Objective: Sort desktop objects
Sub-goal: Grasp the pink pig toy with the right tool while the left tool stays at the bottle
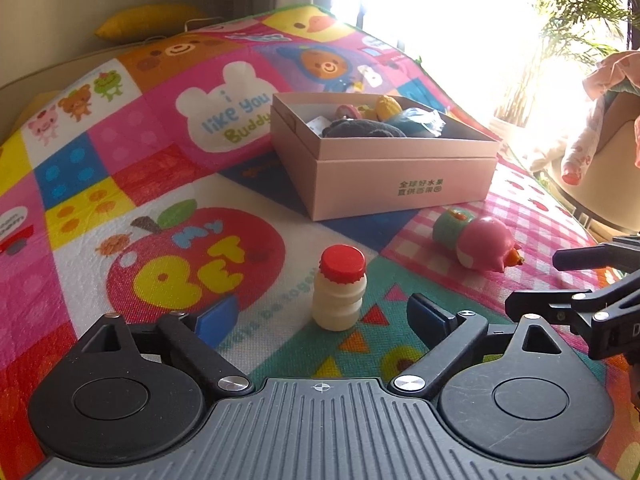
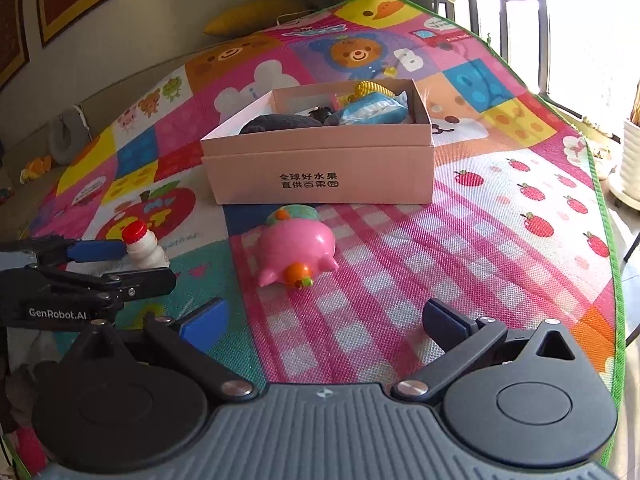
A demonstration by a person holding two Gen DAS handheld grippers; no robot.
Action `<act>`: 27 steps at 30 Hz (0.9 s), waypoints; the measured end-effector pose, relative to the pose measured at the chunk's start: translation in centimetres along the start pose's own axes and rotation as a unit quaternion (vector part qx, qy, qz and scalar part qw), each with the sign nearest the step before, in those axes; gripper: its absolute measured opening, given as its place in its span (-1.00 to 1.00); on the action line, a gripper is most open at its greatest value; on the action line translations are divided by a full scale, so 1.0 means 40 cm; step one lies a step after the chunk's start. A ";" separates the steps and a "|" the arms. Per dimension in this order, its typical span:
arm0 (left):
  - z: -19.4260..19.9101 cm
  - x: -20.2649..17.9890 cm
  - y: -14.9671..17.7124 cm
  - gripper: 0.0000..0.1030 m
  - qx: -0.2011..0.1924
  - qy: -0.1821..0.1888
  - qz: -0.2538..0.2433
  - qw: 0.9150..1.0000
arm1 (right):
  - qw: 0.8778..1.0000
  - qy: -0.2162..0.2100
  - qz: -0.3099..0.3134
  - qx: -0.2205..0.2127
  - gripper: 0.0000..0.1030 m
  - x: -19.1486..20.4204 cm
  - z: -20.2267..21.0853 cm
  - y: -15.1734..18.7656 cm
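Note:
A small white bottle with a red cap [image 1: 340,288] stands upright on the colourful play mat, just ahead of my open left gripper [image 1: 320,318], between its blue pads. It also shows in the right wrist view [image 2: 144,248]. A pink pig toy [image 2: 296,250] lies on its side on the checked patch, ahead of my open, empty right gripper [image 2: 324,320]; it also shows in the left wrist view [image 1: 480,246]. A pink cardboard box [image 1: 400,184] behind them holds several items; it also shows in the right wrist view [image 2: 320,168].
The play mat [image 2: 500,208] ends at a green edge on the right, with floor beyond. A yellow cushion [image 2: 248,16] lies at the back. A potted plant [image 1: 560,20] and hanging clothes [image 1: 600,112] stand to the right.

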State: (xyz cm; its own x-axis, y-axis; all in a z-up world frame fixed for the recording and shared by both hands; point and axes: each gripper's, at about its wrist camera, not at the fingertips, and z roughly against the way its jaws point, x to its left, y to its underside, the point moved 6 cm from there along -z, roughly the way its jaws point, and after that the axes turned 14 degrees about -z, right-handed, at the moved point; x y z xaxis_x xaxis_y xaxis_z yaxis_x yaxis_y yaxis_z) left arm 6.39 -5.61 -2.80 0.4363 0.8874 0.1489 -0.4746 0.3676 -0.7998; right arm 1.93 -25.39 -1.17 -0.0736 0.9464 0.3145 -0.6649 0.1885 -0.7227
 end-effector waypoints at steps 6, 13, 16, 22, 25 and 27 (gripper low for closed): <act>-0.006 0.003 0.001 0.89 0.006 0.002 0.007 1.000 | 0.996 0.052 0.067 -0.001 1.00 0.026 -0.025 -0.004; -0.010 0.000 0.001 0.91 0.010 0.001 0.003 1.000 | 0.988 0.136 0.061 -0.037 1.00 -0.034 -0.032 -0.041; -0.012 -0.003 0.001 0.94 0.013 0.001 0.000 1.000 | 0.994 0.103 0.037 -0.015 1.00 -0.039 -0.022 -0.030; -0.013 -0.006 0.001 0.94 0.015 -0.001 -0.002 1.000 | 0.997 0.073 0.029 0.008 1.00 -0.012 -0.023 0.001; -0.012 -0.006 0.001 0.94 0.015 -0.001 -0.002 1.000 | 0.998 0.064 0.010 0.007 1.00 -0.018 -0.019 -0.002; -0.012 -0.005 0.001 0.95 0.015 -0.001 -0.002 1.000 | 0.998 0.063 -0.002 0.006 1.00 -0.021 -0.014 -0.001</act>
State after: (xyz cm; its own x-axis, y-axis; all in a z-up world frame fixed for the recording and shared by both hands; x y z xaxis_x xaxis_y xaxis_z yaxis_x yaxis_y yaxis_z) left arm 6.66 -5.90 -3.13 0.4362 0.8868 0.1528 -0.4953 0.3784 -0.7820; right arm 2.45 -26.05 -1.74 0.0224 0.9711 0.2375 -0.6739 0.1901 -0.7140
